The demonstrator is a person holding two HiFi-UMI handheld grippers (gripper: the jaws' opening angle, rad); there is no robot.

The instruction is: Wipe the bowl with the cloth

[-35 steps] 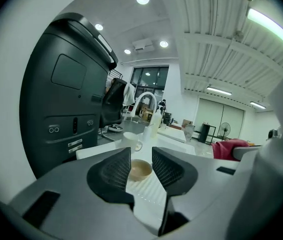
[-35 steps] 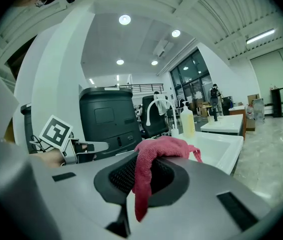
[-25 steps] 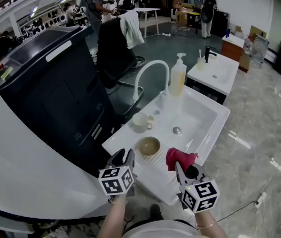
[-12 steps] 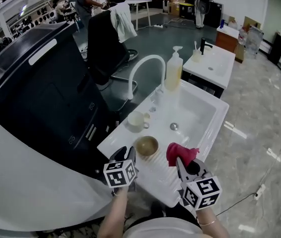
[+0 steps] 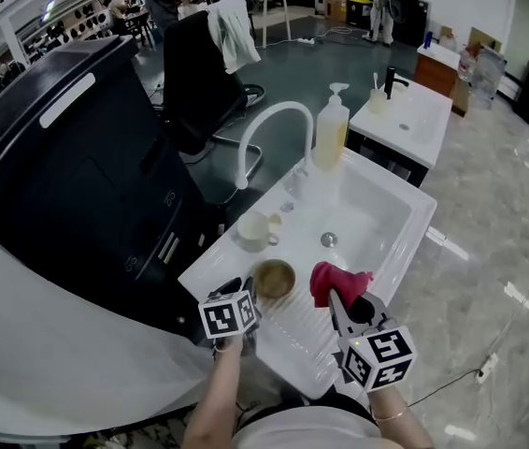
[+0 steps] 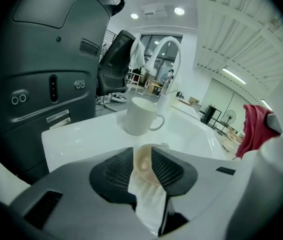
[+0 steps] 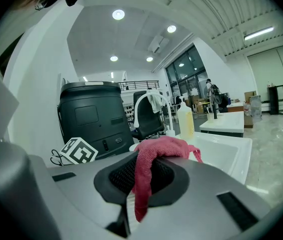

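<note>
A tan bowl [image 5: 277, 278] sits on the ribbed drainboard [image 5: 293, 330] of a white sink. My left gripper [image 5: 247, 295] is at the bowl's near-left edge. In the left gripper view the bowl's rim [image 6: 144, 172] stands between the two pads, and the left gripper [image 6: 142, 156] is shut on it. My right gripper [image 5: 337, 303] hovers just right of the bowl, shut on a red cloth [image 5: 335, 282]. The cloth [image 7: 154, 156] drapes over that gripper's [image 7: 144, 179] pads and hangs down between them.
A white mug [image 5: 253, 230] stands on the sink ledge behind the bowl, also seen as the mug [image 6: 140, 115] in the left gripper view. A curved white faucet [image 5: 266, 131] and soap bottle [image 5: 331, 135] stand at the back. The basin [image 5: 367, 218] lies right; a black machine [image 5: 78, 157] is left.
My left gripper has moved forward to the bowl and its jaws now sit on the rim. The right gripper with the cloth has kept its place beside the bowl.
</note>
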